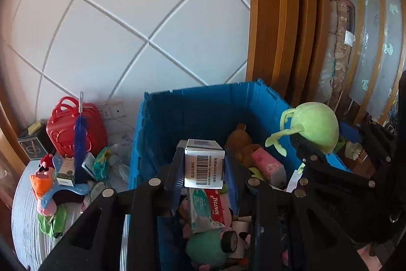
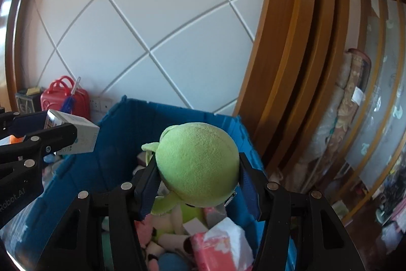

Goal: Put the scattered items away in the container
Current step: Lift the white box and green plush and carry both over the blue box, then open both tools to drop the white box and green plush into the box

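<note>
White tiled wall behind blue crate [image 1: 162, 123], left tool [image 1: 204, 169] clamping upright white box [image 1: 203, 164]

There was one blue crate [image 1: 203, 106], one white barcoded box [image 1: 204, 164] and one green plush toy [image 2: 200, 164]. Two black grippers showed. Beside the crate stood one red case [image 1: 73, 126] and one blue brush [image 1: 80, 133].

The crate [image 1: 203, 108] is blue. The box [image 1: 204, 164] is white with a black barcode. The plush toy [image 2: 198, 164] is light green. The pack [image 1: 269, 166] inside the crate is pink. The small suitcase [image 1: 66, 128] is red. The wall [image 1: 127, 17] is white with a diagonal grid of grooves. The door frame [image 1: 274, 17] is brown.
</note>
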Motion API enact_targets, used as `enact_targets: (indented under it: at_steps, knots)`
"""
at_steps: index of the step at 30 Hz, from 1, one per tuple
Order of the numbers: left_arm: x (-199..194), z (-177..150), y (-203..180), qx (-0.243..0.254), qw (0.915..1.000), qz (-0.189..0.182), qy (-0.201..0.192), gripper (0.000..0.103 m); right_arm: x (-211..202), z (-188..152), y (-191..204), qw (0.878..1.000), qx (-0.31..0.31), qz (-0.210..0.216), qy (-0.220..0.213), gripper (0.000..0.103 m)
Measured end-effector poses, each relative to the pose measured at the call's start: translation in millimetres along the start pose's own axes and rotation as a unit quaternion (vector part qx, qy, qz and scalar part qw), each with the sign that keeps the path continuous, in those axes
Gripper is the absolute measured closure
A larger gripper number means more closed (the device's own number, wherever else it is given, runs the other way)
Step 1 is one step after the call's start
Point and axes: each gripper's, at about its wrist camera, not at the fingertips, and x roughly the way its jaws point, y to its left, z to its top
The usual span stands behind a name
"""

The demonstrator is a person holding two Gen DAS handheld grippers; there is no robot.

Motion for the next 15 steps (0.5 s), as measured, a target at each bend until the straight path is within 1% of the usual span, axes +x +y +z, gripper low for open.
enact_targets:
  at_steps: [2,4,6,9,12,15]
  knots:
    - [30.5,-6.2,-11.9,0.005,0.9986,0.015,0.051,0.074,27.1,-6.7,-7.6,0.999,-0.008,0.012,0.038,0.047]
    - [61.6,-16.3,-20.5,0.011,0.9941,0.005,0.108,0.074,51.5,-16.6,-10.7,0.996,-0.021,0.029,0.080,0.047]
    - [86.4,-27.6,-25.0,0.010,0.9872,-0.006,0.159,0.074,70.7,-27.8,-12.8,0.992,-0.032,0.049,0.116,0.046]
    - [114.7,-46.4,-29.4,0.000,0.9743,-0.009,0.225,0.074,97.7,-46.8,-12.2,0.980,-0.056,0.066,0.178,0.046]
    - [132.5,-64.4,-30.6,-0.003,0.9630,-0.007,0.269,0.074,118.1,-67.1,-9.5,0.968,-0.073,0.079,0.227,0.046]
    - [145.4,-74.9,-31.7,-0.007,0.9532,-0.012,0.302,0.074,133.2,-84.7,-10.4,0.956,-0.089,0.085,0.266,0.046]
